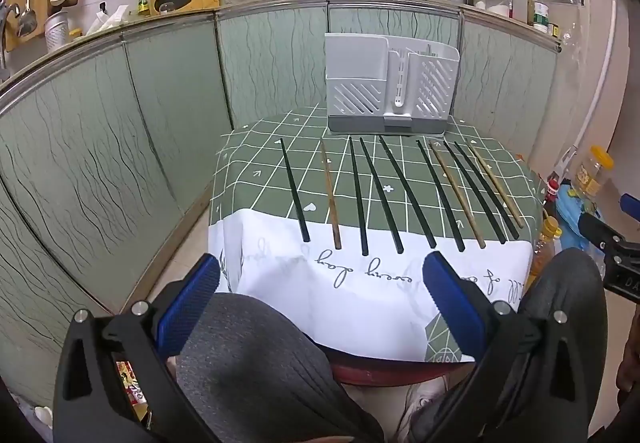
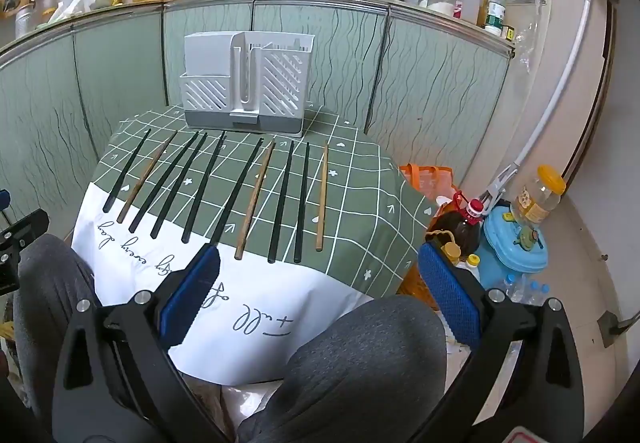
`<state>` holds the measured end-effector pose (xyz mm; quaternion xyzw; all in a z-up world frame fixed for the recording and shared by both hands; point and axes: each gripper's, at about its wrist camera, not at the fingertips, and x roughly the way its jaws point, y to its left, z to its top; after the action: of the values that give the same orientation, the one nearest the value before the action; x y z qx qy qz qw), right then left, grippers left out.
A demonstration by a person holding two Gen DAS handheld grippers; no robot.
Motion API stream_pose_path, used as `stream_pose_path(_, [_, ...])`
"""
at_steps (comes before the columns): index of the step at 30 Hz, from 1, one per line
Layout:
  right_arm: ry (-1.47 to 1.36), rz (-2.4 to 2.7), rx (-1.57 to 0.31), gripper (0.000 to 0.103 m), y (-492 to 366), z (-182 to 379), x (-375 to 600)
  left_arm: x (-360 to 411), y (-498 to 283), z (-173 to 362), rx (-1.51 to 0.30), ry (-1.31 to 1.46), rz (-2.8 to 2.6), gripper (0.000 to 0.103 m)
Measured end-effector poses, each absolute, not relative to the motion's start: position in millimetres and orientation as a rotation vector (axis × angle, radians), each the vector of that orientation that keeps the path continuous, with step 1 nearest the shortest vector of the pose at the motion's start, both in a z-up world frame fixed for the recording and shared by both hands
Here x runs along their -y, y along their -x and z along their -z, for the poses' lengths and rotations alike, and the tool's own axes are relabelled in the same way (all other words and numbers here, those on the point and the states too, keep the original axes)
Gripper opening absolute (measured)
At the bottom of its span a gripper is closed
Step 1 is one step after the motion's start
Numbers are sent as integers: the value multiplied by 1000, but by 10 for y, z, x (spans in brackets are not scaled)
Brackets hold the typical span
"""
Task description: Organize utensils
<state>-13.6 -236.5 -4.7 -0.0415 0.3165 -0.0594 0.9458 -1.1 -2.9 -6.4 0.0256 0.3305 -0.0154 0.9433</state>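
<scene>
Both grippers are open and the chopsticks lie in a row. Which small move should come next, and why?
Probably lower the right gripper toward the rightmost wooden chopstick. It lies apart from its neighbours, both grippers are empty, and the white holder behind the row awaits.

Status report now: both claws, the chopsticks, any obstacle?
Left claw open, empty. Right claw open, empty. Ten chopsticks lie in a row on the table, white holder behind them. Nothing in the way.

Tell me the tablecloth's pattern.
The tablecloth is green with a white grid, white-bordered with script; clearest in the left wrist view.
</scene>
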Motion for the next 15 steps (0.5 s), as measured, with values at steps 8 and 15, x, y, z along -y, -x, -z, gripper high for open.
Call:
stream_pose_path(8, [87,124,-646,95,142,53,2357,25,9,51,-677,-50,28,99])
stream_pose_path(15, [99,121,-634,95,158,21,2346,31,16,29,-676,-52,31,99])
